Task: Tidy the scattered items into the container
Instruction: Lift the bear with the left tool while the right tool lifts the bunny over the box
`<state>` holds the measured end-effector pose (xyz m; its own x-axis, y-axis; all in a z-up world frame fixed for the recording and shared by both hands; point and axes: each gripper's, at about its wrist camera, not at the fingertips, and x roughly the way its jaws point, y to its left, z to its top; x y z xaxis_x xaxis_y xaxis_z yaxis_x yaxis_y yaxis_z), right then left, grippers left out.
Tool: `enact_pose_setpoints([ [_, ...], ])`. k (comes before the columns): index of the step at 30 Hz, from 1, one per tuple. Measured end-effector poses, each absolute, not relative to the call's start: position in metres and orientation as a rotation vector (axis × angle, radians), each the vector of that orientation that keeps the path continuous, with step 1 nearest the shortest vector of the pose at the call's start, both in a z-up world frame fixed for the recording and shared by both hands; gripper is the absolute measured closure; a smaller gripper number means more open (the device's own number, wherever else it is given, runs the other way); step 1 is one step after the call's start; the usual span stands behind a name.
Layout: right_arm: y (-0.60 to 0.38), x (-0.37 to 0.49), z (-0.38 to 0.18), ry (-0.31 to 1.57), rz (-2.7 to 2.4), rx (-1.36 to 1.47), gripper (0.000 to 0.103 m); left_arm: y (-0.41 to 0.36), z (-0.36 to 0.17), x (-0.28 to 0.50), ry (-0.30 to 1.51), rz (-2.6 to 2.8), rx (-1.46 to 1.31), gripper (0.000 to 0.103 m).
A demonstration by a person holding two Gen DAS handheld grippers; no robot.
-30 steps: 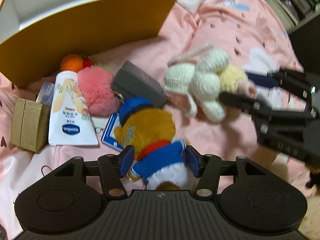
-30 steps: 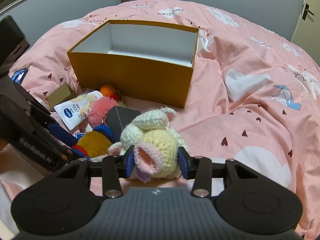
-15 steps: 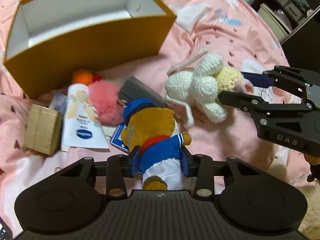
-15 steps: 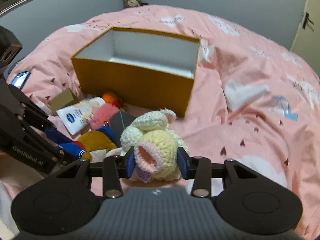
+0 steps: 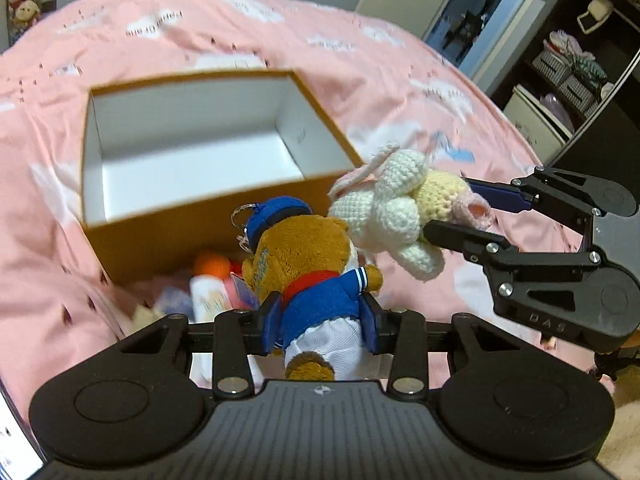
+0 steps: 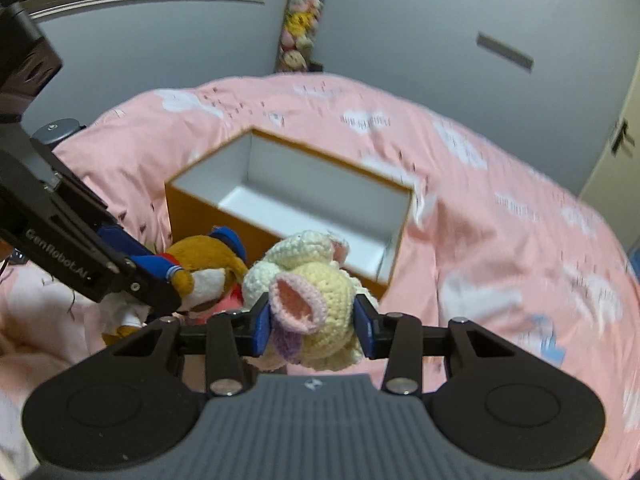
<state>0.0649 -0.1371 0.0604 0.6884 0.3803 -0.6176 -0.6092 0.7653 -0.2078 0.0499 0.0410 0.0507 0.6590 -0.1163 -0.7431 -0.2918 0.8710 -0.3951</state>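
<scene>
Your left gripper [image 5: 320, 322] has its fingers closed on the bear [image 5: 308, 264], clamping the blue jacket at its waist; the white trousers and one brown foot hang toward the camera, and the blue cap with its key ring points away toward the box. Your right gripper [image 6: 314, 322] is closed just as firmly on the bunny [image 6: 310, 300], its blue pads [image 6: 262, 326] pressing into the yellow crocheted head, a pink-lined ear facing the lens. From the left wrist view the bunny's cream body and limbs stick out past the fingertips, and it hangs just beside the bear, the two toys touching or nearly so. Both are lifted clear of the bedspread [image 5: 400, 60].

Below and behind the bear, close against the near wall of the box, lie an orange ball [image 5: 212, 264], a white tube [image 5: 206, 296] and something pink, blurred and partly hidden.

Beyond the toys sits the box [image 5: 160, 232], orange outside and white inside, open at the top with nothing visible in it. It rests on the pink, cloud-printed bedspread, which runs on to the grey wall [image 6: 400, 20].
</scene>
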Motion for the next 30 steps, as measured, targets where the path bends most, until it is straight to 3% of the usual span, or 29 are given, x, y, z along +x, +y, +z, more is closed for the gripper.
enact_pose_setpoints([
  [14,-0.072,0.144,0.074,0.399,0.645,-0.548,0.058,0.137,0.076,0.095,0.796,0.234,-0.496,0.057],
  [30,-0.022,0.256,-0.013,0.558,0.749,-0.581,0.058,0.195,-0.014,0.154,1.03,0.269,-0.482,0.057],
])
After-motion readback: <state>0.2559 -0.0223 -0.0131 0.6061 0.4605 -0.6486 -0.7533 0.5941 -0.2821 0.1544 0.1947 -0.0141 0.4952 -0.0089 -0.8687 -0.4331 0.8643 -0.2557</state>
